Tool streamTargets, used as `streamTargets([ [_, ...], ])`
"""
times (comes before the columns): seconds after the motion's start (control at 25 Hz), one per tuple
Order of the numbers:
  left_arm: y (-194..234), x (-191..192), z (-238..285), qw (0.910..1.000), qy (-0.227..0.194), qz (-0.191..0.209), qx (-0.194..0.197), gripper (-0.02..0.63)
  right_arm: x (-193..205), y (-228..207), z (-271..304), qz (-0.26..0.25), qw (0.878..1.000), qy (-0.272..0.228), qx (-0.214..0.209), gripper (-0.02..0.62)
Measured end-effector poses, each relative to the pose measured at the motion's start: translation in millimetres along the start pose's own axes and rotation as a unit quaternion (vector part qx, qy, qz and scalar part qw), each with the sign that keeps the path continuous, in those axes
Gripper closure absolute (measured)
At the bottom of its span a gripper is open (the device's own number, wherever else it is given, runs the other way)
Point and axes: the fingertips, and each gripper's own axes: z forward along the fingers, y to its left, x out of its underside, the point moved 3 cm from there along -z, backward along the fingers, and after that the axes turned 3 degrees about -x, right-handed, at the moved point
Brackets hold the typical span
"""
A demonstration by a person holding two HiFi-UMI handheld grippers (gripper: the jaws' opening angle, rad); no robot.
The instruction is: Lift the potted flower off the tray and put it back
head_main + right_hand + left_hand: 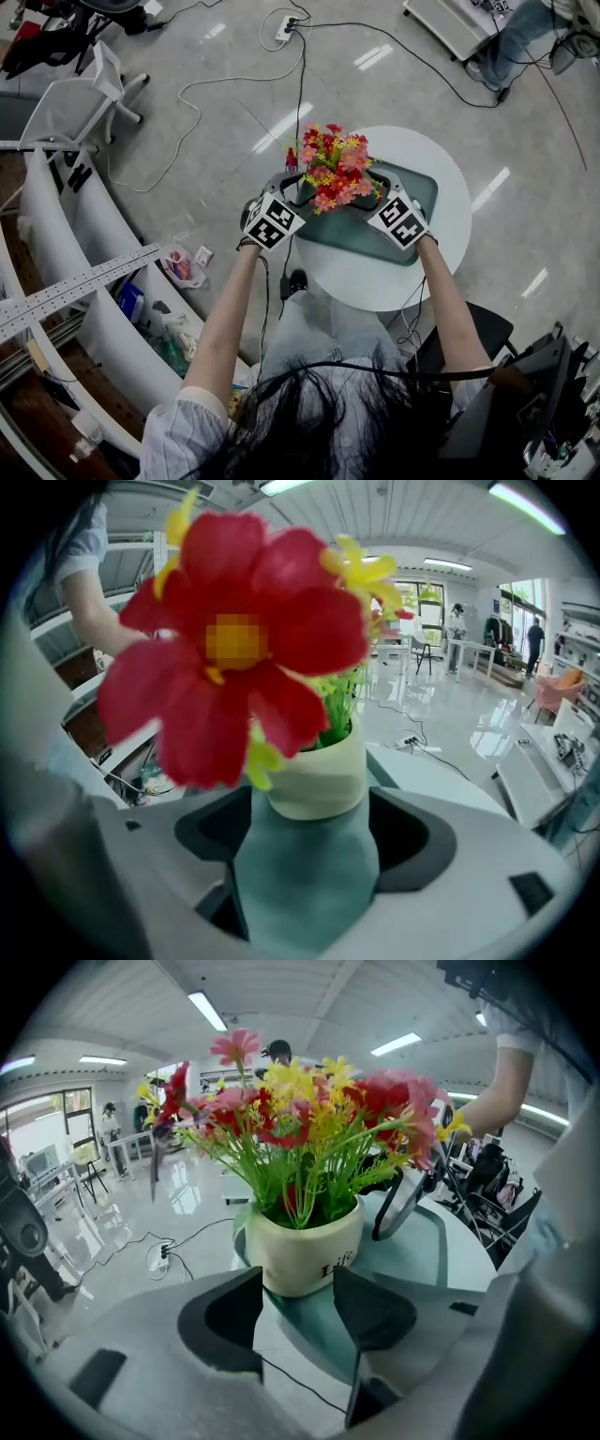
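the potted flower [335,169] [305,1246] [319,775], a smooth cream round pot full of red, pink and yellow blooms on thin green stems, stands upright on the dark green flat tray [356,234] with round corners. it sits at the far end of the tray, between the two tools.

the left gripper [291,183] [300,1283] is at the pot's left side. its two dark padded jaws are wide apart and hold nothing. the pot stands just past their tips, in line with the gap.

the right gripper [377,180] [309,855] is at the pot's right side. its two jaws are also spread wide and let go, with the pot right at their tips, in the gap. the pads do not squeeze it.

the pot looks shiny and has dark letters on its side. the tray looks smooth and dull. each gripper is grey with a black and white square marker cube on top.

the tray lies on a round white table [375,291], which stands on a shiny grey floor [216,122].

there is one pot, one tray, one table and two grippers.
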Motion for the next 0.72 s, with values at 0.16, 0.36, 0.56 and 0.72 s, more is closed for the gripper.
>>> streamTargets([
  [0.16,2,-3,6,0.9996,0.011,0.025,0.011,0.364,-4,-3,4,-0.019,1.0,0.002,0.005,0.225],
  [0.36,5,-5,9,0.9996,0.006,0.025,0.013,0.36,-11,-6,14,-0.007,1.0,-0.013,0.013,0.225],
  [0.56,5,-7,12,0.9998,0.009,0.016,0.0,0.36,-13,-11,14,-0.013,1.0,-0.011,0.024,0.225],
  [0.72,2,-6,10,0.9996,0.021,0.016,-0.007,0.36,-14,-11,12,-0.032,0.999,-0.009,0.028,0.225],
])
